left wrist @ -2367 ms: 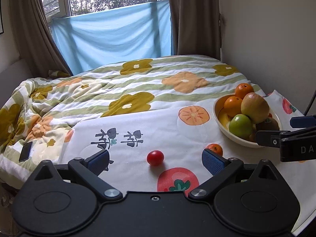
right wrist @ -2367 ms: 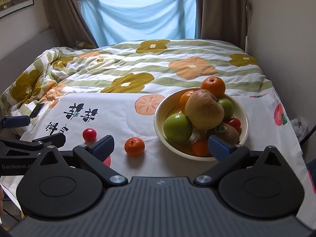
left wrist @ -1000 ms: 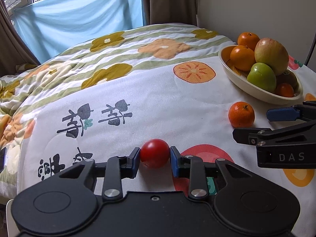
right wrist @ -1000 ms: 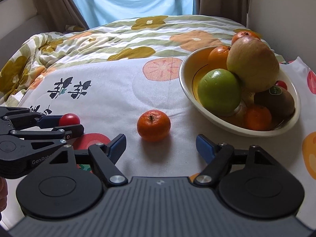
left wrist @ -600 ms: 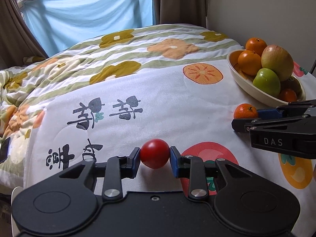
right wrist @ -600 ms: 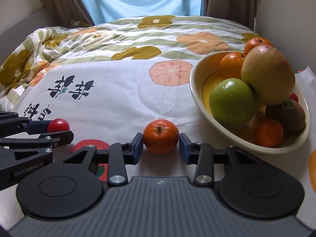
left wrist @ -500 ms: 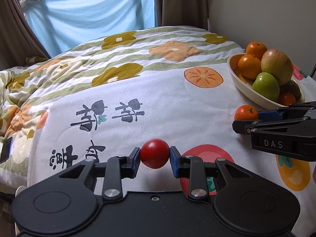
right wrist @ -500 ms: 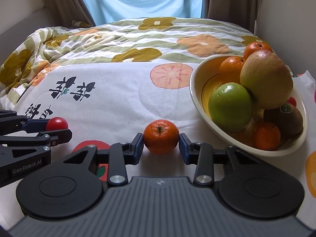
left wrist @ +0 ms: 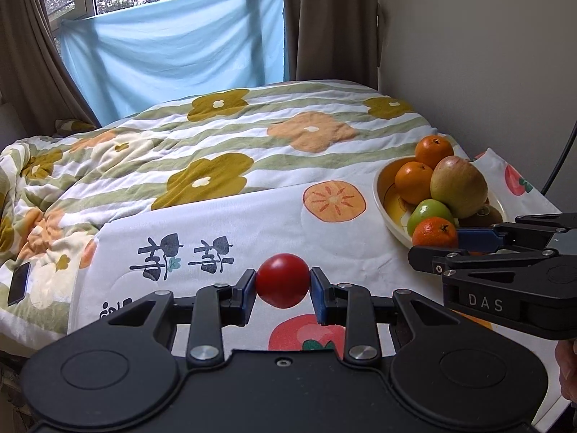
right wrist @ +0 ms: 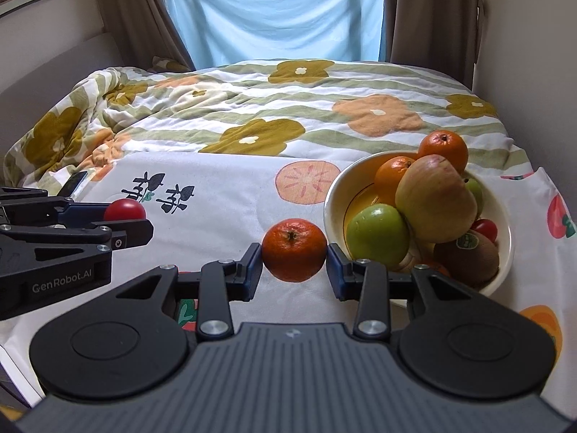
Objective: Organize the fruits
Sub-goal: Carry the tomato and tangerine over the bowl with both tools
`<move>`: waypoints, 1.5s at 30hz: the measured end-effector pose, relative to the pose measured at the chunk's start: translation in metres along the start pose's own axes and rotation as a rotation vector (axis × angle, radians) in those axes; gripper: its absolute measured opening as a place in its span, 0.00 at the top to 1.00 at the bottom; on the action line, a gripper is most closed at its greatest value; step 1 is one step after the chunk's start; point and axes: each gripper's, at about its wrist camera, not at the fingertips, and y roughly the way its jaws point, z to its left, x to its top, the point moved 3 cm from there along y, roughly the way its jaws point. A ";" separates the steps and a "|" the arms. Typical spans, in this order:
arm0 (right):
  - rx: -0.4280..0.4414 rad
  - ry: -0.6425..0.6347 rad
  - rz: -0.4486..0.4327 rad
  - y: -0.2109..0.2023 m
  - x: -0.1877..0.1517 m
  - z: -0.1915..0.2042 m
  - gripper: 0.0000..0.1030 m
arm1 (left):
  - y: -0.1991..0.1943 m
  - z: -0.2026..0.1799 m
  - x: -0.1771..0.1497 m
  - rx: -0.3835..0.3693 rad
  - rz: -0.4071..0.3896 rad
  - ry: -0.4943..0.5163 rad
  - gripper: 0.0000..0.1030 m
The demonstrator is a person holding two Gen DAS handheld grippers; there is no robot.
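My left gripper is shut on a small red tomato and holds it above the white printed cloth. The tomato also shows in the right wrist view. My right gripper is shut on a small orange mandarin, lifted just left of the cream fruit bowl. The mandarin also shows in the left wrist view, in front of the bowl. The bowl holds oranges, a large apple, a green apple, a kiwi and a small tomato.
The white cloth with fruit prints lies over a flowered quilt on a bed. A wall stands close on the right. A dark phone lies at the bed's left edge. A blue sheet and curtains hang behind.
Both grippers have risen off the cloth with their fruit. The mandarin has come nearer to the bowl; the tomato is held higher than before.
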 end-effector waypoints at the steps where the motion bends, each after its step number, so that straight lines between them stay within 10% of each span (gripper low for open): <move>1: 0.002 0.000 -0.003 -0.006 0.002 -0.004 0.48 | -0.002 -0.005 0.003 -0.001 -0.004 0.001 0.66; 25: -0.045 0.019 -0.038 -0.046 0.039 -0.156 0.48 | 0.023 -0.125 0.084 -0.021 -0.051 -0.004 0.66; 45: 0.012 0.005 0.032 0.012 0.042 -0.209 0.48 | 0.108 -0.125 0.089 0.066 0.094 -0.127 0.63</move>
